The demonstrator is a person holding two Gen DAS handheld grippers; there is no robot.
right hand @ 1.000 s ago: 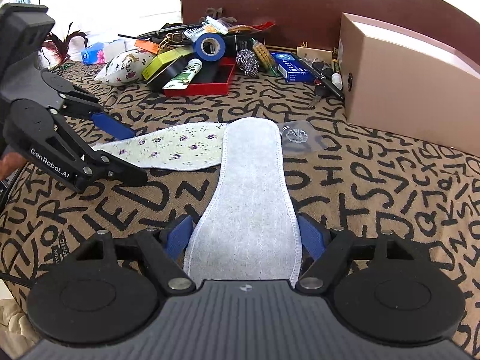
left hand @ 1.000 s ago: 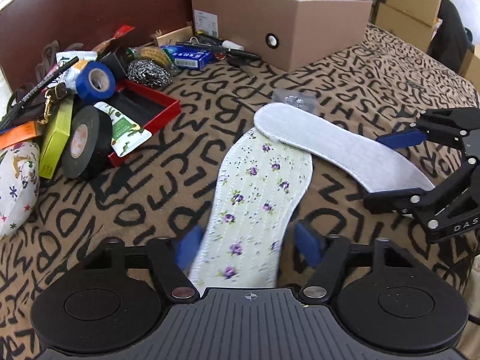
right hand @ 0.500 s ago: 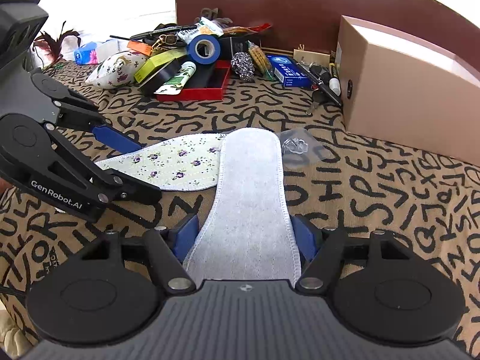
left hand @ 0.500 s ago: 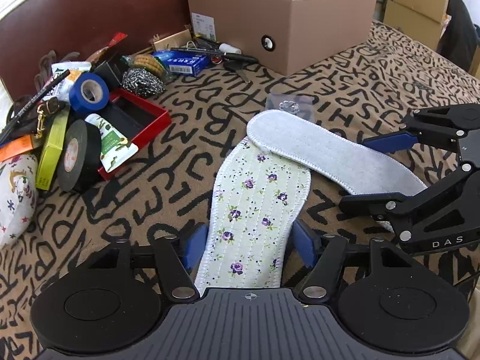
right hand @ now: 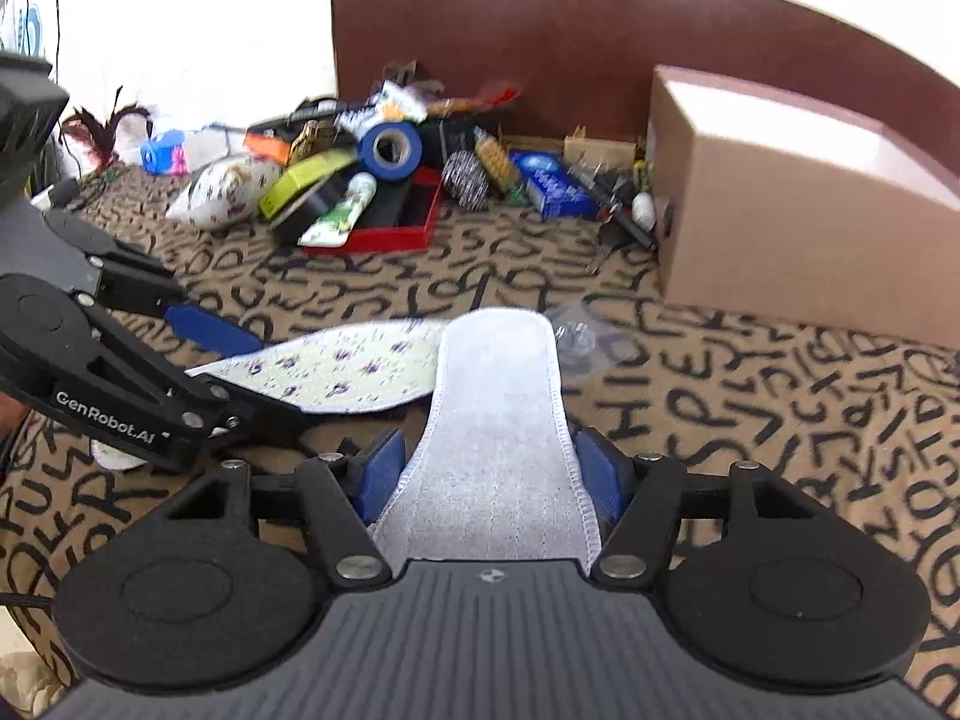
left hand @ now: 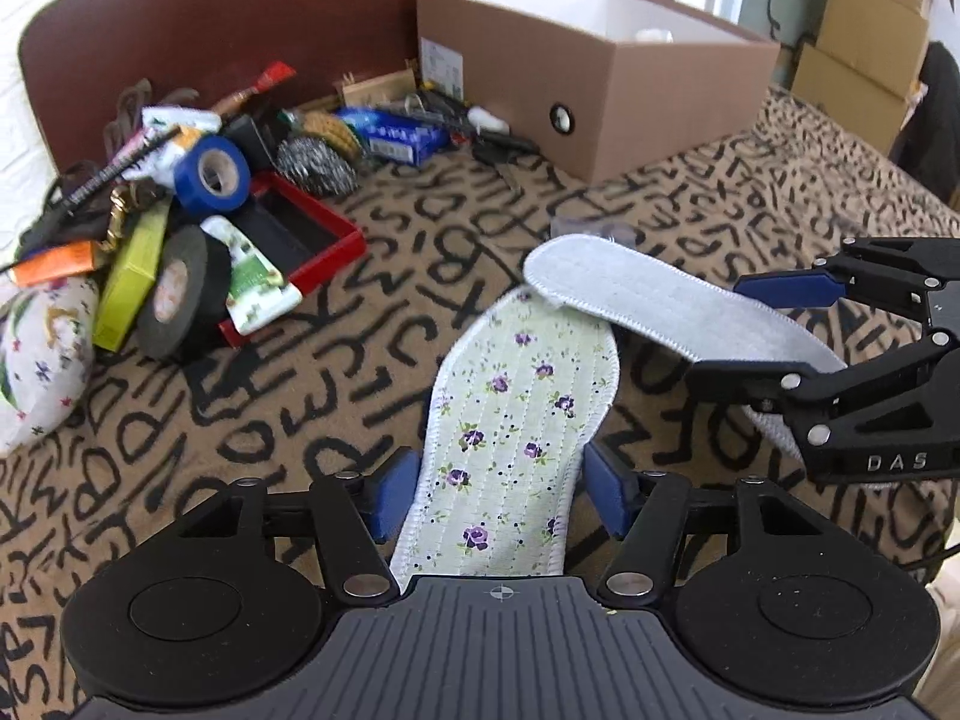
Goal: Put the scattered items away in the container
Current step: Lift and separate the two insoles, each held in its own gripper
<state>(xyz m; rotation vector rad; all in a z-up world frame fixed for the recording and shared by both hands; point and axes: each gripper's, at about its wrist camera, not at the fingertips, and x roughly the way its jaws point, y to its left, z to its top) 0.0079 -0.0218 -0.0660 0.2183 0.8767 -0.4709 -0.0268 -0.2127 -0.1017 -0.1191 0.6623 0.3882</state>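
Observation:
My left gripper point(left hand: 498, 495) is shut on the heel of a floral insole point(left hand: 516, 420) and holds it raised over the patterned cloth. My right gripper point(right hand: 492, 477) is shut on the heel of a plain white insole point(right hand: 498, 396), also raised; its toe overlaps the floral insole's toe point(right hand: 336, 369). In the left wrist view the right gripper point(left hand: 756, 336) is at the right, clamped on the white insole point(left hand: 648, 306). The open brown cardboard box point(left hand: 588, 72) stands at the back; it also shows in the right wrist view point(right hand: 798, 204).
A pile of clutter sits at the back left: a red tray point(left hand: 300, 240), blue tape roll point(left hand: 213, 174), black tape roll point(left hand: 180, 294), steel scourer point(left hand: 315, 165), blue packet point(left hand: 396, 132) and a floral pouch point(left hand: 42, 360). A small clear plastic bag point(right hand: 579, 336) lies beyond the insoles.
Both grippers have closed on the insoles and lifted them off the cloth. Both have moved forward, toward the box.

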